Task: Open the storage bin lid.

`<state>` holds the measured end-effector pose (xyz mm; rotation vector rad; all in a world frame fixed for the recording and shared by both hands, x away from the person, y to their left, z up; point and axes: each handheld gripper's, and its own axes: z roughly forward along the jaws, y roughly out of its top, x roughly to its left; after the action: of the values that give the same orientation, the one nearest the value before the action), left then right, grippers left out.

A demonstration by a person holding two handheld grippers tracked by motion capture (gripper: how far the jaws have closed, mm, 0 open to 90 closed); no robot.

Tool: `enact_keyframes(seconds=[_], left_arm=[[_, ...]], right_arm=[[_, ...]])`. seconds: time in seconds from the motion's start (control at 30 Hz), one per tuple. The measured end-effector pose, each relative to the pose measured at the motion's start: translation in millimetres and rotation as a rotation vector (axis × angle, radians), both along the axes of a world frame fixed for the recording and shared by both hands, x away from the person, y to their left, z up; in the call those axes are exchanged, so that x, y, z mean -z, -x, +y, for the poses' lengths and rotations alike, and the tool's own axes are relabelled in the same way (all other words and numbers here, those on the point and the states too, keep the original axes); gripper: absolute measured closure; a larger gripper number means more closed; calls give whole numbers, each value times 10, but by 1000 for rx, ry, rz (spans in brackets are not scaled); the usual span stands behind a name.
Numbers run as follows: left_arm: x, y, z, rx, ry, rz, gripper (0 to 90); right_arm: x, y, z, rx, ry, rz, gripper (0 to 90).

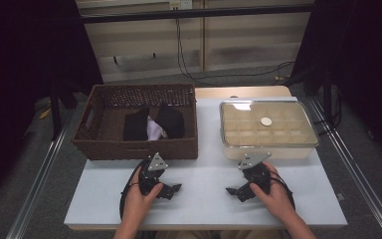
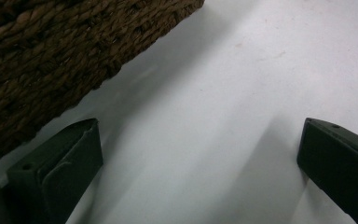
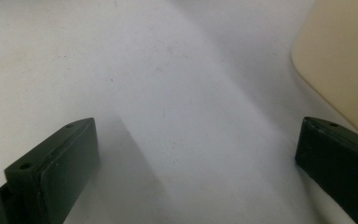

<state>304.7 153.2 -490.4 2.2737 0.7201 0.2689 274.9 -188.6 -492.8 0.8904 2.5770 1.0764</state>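
Resting low on the white worktop (image 1: 204, 199), both tools sit at the near edge, each held in one of the person's hands. Left tool (image 1: 171, 190) lies just in front of the wicker basket (image 1: 92, 144); right tool (image 1: 235, 191) lies just in front of the clear lidded box (image 1: 308, 142). Jaws of both point inward, toward each other, across a bare strip of worktop.

Left gripper view: jaws stand wide apart, nothing between them, only worktop (image 2: 214, 116); the woven basket wall (image 2: 51, 56) runs close by at upper left. Right gripper view: jaws likewise spread wide and empty, with a pale rounded corner of the box (image 3: 345, 65) at upper right.

Basket holds dark folded cloth (image 1: 137, 124) with a bit of white fabric (image 1: 154, 130) showing between two dark pieces. Cloth lies beyond the near basket wall, up and away from the left tool, roughly straight ahead of the left hand (image 1: 139, 201). Box carries a small round pale object (image 1: 266, 121) on its lid, above a grid of compartments; the contents of those compartments cannot be made out.

Judgement: work not yet begun, nothing gripped. Left hand is plainly nearer the cloth, right hand (image 1: 278, 199) nearer the box. To reach the cloth the left tool would need to lift over the basket's near wall and come down from above; the dark pieces lie side by side across the basket's width.
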Motion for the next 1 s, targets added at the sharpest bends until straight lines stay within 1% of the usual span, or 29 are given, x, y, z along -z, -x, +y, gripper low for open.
enact_keyframes(seconds=[0.4, 0.6, 0.67, 0.7, 0.73, 0.77, 0.8, 0.83, 0.87, 0.9, 0.93, 0.97, 1.0], left_arm=[[-2, -6, 1, 2, 0, 2, 0], [-2, -9, 0, 1, 11, 14, 0], [-6, -3, 3, 1, 7, 8, 1], [-8, 5, 3, -3, 8, 4, 6], [-17, 22, 0, -25, 11, 4, 23], [-17, 22, 0, -25, 11, 4, 28], [-18, 24, -2, -27, 18, 9, 28], [-23, 31, -4, -31, 21, 12, 29], [-42, 52, -1, -33, 27, 21, 51], [-42, 52, -1, -33, 27, 21, 57], [-46, 60, 0, -33, 45, 41, 57], [-56, 69, -1, -32, 44, 45, 57], [-64, 75, -4, -30, 46, 44, 55]], right_arm=[[-2, 2, 1, -1, 5, -5, 0], [-4, 5, 3, -2, 2, -5, 0], [-4, 5, 2, -4, 4, -8, 0], [-6, 9, 3, -2, 9, -12, 0], [-10, 16, 7, -3, 12, -21, 0], [-10, 16, 7, -3, 12, -21, 0], [-12, 19, 7, -2, 8, -19, 0], [-16, 27, 2, 0, 7, -28, 11], [-24, 52, 1, 6, 10, -41, 18], [-24, 52, 1, 6, 10, -41, 18], [-28, 72, -1, 21, 14, -39, 18], [-28, 72, -1, 21, 14, -39, 18], [-32, 98, -19, 40, 10, -28, 26]])
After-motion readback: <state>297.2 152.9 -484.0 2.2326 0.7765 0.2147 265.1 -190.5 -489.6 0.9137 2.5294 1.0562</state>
